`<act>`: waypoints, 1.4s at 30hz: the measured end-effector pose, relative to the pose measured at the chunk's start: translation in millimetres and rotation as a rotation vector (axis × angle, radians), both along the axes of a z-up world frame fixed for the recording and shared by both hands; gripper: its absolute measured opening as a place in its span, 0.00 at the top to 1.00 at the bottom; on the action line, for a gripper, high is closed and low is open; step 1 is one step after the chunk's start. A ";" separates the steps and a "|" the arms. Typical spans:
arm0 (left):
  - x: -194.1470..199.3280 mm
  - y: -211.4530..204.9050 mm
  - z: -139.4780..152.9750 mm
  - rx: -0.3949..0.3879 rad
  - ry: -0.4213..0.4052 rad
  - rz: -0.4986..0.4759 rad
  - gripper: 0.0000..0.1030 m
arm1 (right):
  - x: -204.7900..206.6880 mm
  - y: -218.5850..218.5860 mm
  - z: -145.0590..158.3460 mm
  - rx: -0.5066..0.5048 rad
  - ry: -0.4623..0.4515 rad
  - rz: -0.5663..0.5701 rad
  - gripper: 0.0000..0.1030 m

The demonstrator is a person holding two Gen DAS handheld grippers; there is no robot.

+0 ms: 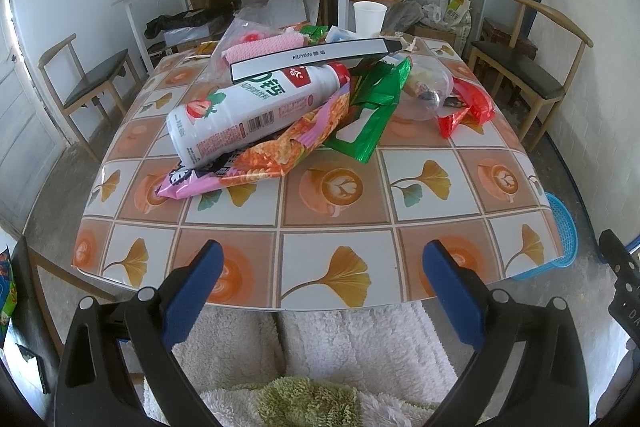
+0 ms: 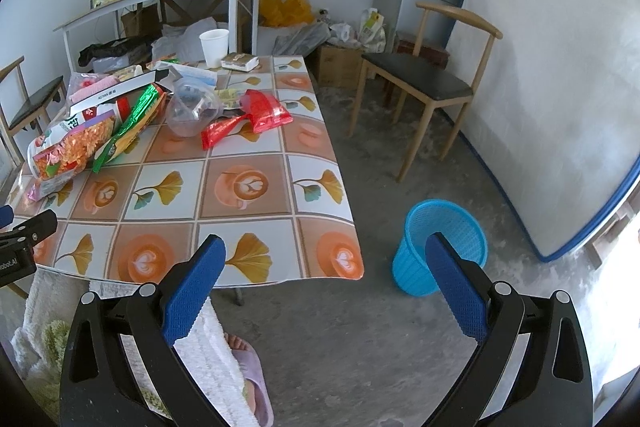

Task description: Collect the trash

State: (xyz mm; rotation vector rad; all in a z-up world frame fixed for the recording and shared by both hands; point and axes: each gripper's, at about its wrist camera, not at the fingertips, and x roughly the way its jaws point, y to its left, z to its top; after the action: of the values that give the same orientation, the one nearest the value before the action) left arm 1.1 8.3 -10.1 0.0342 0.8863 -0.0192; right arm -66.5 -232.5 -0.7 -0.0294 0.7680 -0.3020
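The right tool [image 2: 324, 291], fingers apart and empty, hangs between table [image 2: 280, 259] edge and blue basket [image 2: 416, 267].

Two fisheye views look forward along blue-padded fingers, both taken from the near edge of a tiled-pattern table [image 1: 332, 187]. The left wrist view sits centred at that near edge, low and close, facing straight across the table toward the far wall. The right wrist view sits beside the table's near right corner [image 2: 352, 259], higher, angled over bare floor and a blue basket [image 2: 440, 247]. Both views share the tabletop, its litter pile, a white cup [image 1: 370, 17], and the basket.
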 end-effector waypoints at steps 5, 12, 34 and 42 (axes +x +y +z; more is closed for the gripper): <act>-0.7 1.9 -2.0 -0.002 0.002 0.001 0.05 | 0.0 0.7 -0.4 0.005 0.002 0.001 0.07; 4.3 9.1 -9.7 0.001 0.015 0.009 0.05 | 9.6 5.3 -6.1 0.043 0.024 0.014 0.07; 25.9 102.5 3.8 -0.200 -0.284 0.002 0.05 | 160.0 77.2 -69.1 0.246 0.335 0.241 0.07; 77.8 154.5 29.6 -0.229 -0.346 0.034 0.12 | 163.1 82.1 -74.4 0.186 0.363 0.260 0.07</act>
State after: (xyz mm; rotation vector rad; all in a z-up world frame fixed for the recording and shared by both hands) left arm 78.8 162.8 19.6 -0.1871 0.5345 -0.0810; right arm 96.7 -150.4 -75.1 -0.0083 1.1376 0.0256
